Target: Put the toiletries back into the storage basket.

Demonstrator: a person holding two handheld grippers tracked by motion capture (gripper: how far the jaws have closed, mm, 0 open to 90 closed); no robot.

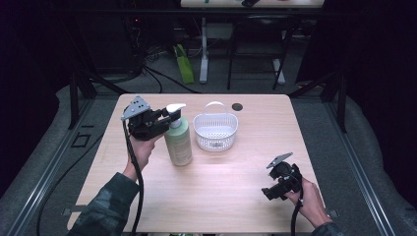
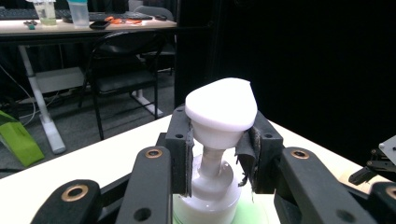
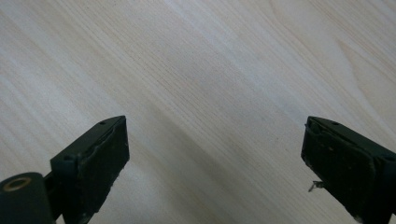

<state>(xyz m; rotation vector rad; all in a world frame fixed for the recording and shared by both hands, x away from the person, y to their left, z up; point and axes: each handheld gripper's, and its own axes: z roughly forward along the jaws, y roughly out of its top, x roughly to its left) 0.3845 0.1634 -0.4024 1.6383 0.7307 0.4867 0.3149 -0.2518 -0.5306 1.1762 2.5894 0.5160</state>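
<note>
A dark room surrounded the pale wooden bench [image 1: 221, 182]. The left hand-held gripper [image 2: 215, 154] was clamped on the neck of the green pump bottle [image 1: 178, 140], which stood upright just beside the white basket [image 1: 215, 130]. The right hand-held gripper [image 3: 215, 168] hovered wide open, well apart. Best to lift straight up, keeping the bottle vertical.

Pale green bottle [image 1: 178, 142] with white pump [image 2: 220, 112], white basket [image 1: 215, 131], light wood-grain table [image 1: 231, 182]
</note>
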